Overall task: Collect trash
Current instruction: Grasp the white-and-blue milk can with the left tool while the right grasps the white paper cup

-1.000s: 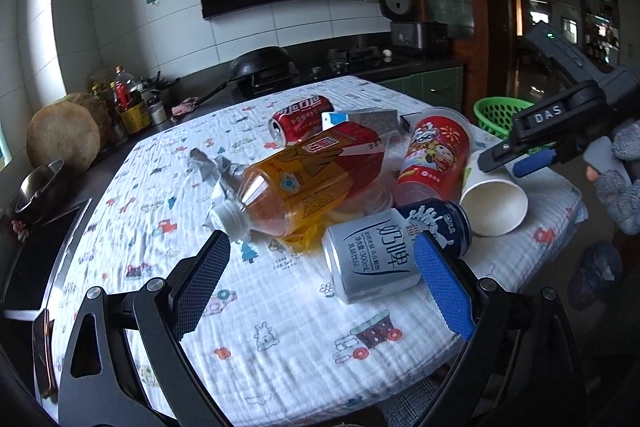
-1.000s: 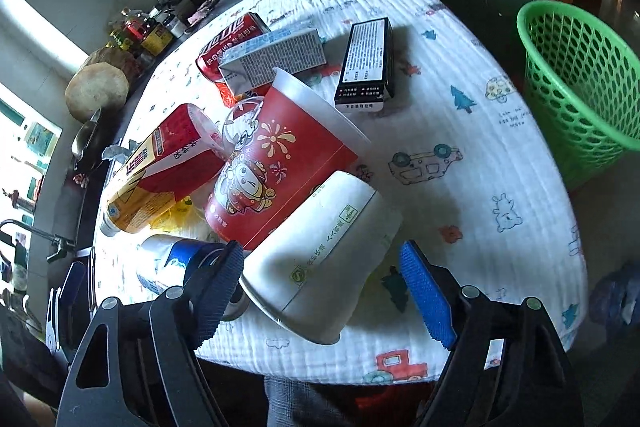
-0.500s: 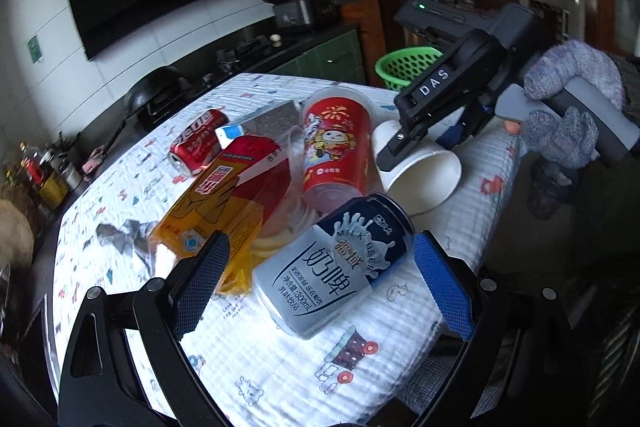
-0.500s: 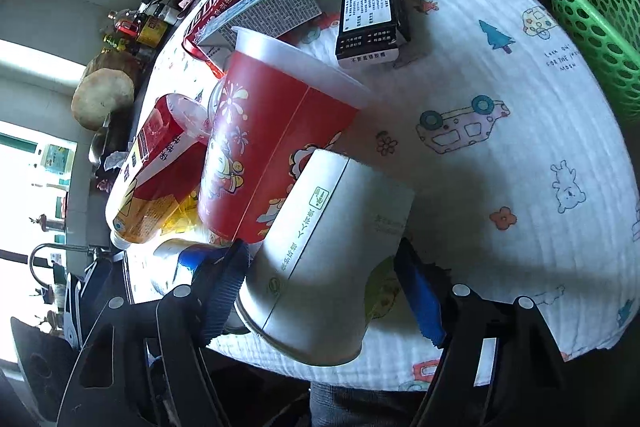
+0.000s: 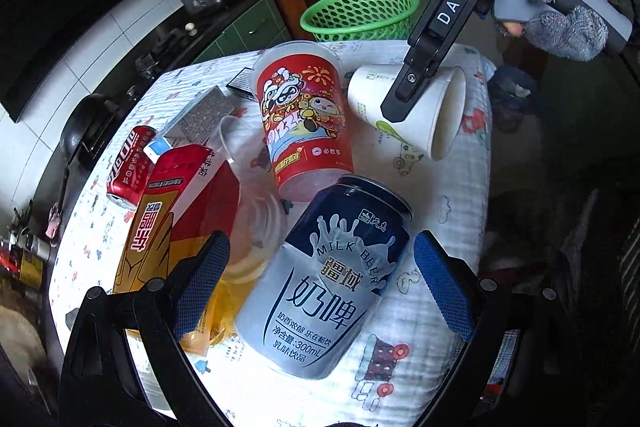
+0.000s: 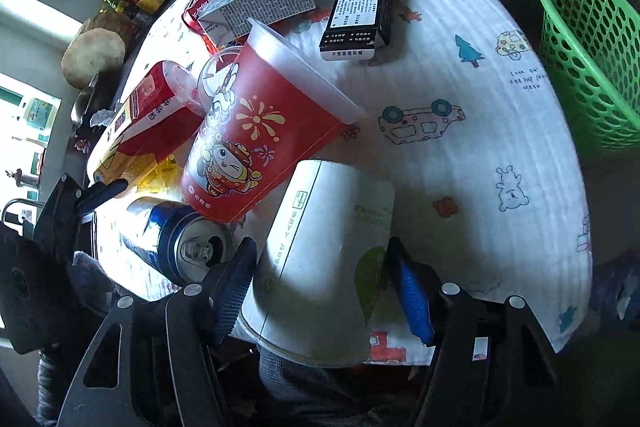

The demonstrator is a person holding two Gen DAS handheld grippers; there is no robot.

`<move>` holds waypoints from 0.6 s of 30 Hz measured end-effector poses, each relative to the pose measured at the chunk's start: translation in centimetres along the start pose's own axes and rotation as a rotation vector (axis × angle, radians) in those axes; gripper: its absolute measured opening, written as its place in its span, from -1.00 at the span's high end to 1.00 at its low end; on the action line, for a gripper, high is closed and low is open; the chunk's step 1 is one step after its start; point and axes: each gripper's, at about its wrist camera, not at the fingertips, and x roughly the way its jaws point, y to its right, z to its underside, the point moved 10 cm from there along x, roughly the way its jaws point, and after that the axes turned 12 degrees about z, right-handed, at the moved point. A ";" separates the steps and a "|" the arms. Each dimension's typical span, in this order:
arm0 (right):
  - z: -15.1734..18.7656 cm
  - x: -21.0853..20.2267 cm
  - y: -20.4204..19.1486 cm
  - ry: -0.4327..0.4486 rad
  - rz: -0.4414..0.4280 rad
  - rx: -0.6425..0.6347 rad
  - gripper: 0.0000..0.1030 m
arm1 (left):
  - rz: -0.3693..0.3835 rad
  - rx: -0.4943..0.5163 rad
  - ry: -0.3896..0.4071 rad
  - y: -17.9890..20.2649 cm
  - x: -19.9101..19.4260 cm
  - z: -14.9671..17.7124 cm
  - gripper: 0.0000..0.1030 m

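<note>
Right tool [image 6: 320,291]: jaws have just been closing around the white paper cup [image 6: 324,259], its blue pads at the cup's two sides; cup lies on its side at the tabletop [image 6: 480,155] edge.
Left tool [image 5: 320,283]: wide open, holding nothing — the milk beer can [image 5: 332,283] lies between its pads, untouched.
Crowding: a red printed plastic cup [image 6: 256,143] leans against the paper cup; beside it a red-and-yellow bottle [image 5: 172,219], a red cola can [image 5: 130,167], a grey carton [image 6: 260,3] and a black box [image 6: 358,11].
Basket: green perforated plastic basket [image 6: 588,55], off the tabletop, beyond the far edge.
Surface: crinkled white cloth with cartoon prints.
</note>
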 end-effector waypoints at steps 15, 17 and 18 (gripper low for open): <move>0.2 1.6 -0.5 -0.088 -0.063 -0.026 -0.27 | 0.058 0.024 -0.134 -0.3 3.6 0.6 -0.66; 0.2 1.6 -0.4 -0.087 -0.064 -0.031 -0.27 | 0.070 0.012 -0.141 -0.1 3.7 0.7 -0.49; 0.3 1.5 -0.4 -0.087 -0.064 -0.038 -0.23 | 0.066 0.005 -0.139 -0.1 3.7 0.6 -0.49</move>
